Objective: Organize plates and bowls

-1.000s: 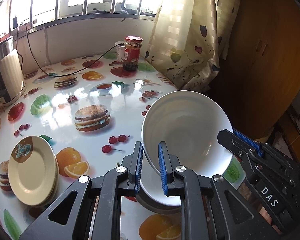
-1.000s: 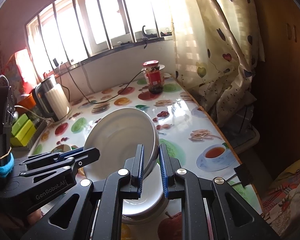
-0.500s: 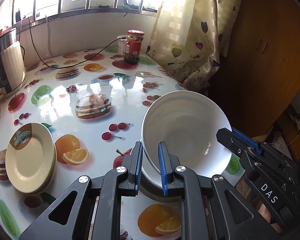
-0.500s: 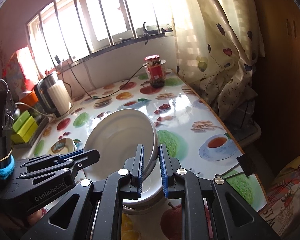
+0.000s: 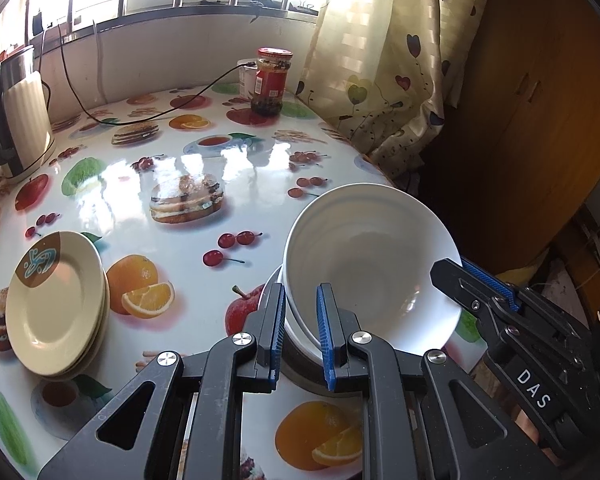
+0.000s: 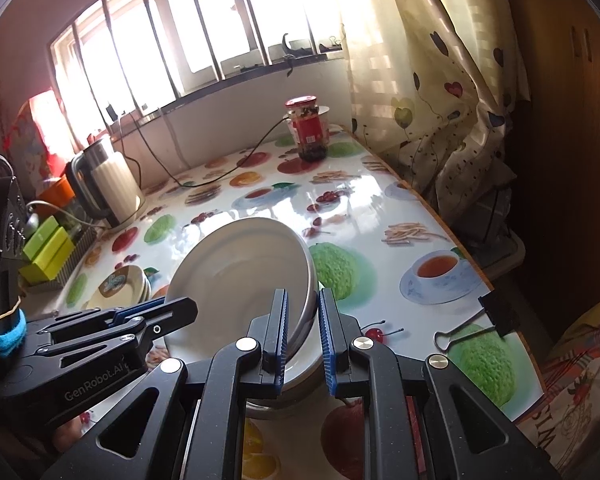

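A white bowl [image 5: 372,264] hangs tilted between both grippers over a stack of bowls [image 5: 300,376] near the table's right edge. My left gripper [image 5: 300,336] is shut on the bowl's near rim. The right gripper [image 5: 472,280] clamps the opposite rim. In the right wrist view, my right gripper [image 6: 302,336] is shut on the white bowl's [image 6: 240,276] rim and the left gripper [image 6: 156,316] grips the other side. The stack's lowest bowl [image 6: 276,404] looks grey. A stack of cream plates [image 5: 56,304] with a brown and blue corner mark sits at the left, also seen as plates [image 6: 116,288].
A fruit-print tablecloth [image 5: 188,168] covers the table. An electric kettle [image 5: 16,108] stands at the back left with a cable. A red-lidded jar [image 5: 274,80] sits near the curtain [image 5: 380,60]. Green boxes [image 6: 48,248] lie beside the kettle. A binder clip [image 6: 476,324] marks the right edge.
Both grippers keep their hold on the white bowl. The table has drifted slightly upward in both views; nothing was let go or taken.
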Available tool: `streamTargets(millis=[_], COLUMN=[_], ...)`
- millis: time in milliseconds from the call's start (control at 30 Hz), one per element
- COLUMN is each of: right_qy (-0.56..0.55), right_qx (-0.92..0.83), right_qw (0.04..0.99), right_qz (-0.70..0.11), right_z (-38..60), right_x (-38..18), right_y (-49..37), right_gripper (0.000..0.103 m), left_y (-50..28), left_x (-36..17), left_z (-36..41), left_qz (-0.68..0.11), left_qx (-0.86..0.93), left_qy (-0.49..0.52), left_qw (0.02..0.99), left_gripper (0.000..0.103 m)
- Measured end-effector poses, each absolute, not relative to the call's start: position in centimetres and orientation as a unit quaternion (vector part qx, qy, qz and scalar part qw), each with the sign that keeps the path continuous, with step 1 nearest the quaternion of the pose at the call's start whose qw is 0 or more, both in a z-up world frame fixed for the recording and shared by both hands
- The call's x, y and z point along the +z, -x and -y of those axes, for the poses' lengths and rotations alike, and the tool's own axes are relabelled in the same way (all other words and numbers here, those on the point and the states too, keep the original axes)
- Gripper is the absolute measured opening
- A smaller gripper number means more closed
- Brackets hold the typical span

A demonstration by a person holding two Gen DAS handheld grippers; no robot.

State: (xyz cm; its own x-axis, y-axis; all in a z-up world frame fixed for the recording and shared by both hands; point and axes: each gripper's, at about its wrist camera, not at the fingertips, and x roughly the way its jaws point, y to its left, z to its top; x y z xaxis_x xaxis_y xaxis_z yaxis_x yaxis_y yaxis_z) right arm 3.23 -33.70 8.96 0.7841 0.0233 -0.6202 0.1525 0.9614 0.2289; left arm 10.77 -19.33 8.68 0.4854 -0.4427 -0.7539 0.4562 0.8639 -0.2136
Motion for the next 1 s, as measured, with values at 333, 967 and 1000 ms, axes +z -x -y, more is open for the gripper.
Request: streamTargets(millis=[333,967,1000], right_qy=[-0.142,-0.149,-0.148], right_qx=[-0.032,-0.033,-0.034], right_qw=[0.929,0.922,0.922], right_qz=[-0.339,-0.356,-0.357], right_z=[33.9,34.1,34.1], right_x=[7.8,6.7,6.6], right_y=[-3.6,-4.2,-4.3], right_gripper=[0.015,0.017,0.018], left_y=[-11.4,-11.5,-11.4], left_x=[7.8,7.3,7.5], left_z=[19.6,19.7,19.7], left_qz=[-0.448,-0.459,-0.457], left_qx=[-0.256,-0.254,-0.256], left_qy=[-0.009,-0.006,-0.006], left_qw=[0.857,0.851,0.852], left_gripper=[0.017,0.017,0.017])
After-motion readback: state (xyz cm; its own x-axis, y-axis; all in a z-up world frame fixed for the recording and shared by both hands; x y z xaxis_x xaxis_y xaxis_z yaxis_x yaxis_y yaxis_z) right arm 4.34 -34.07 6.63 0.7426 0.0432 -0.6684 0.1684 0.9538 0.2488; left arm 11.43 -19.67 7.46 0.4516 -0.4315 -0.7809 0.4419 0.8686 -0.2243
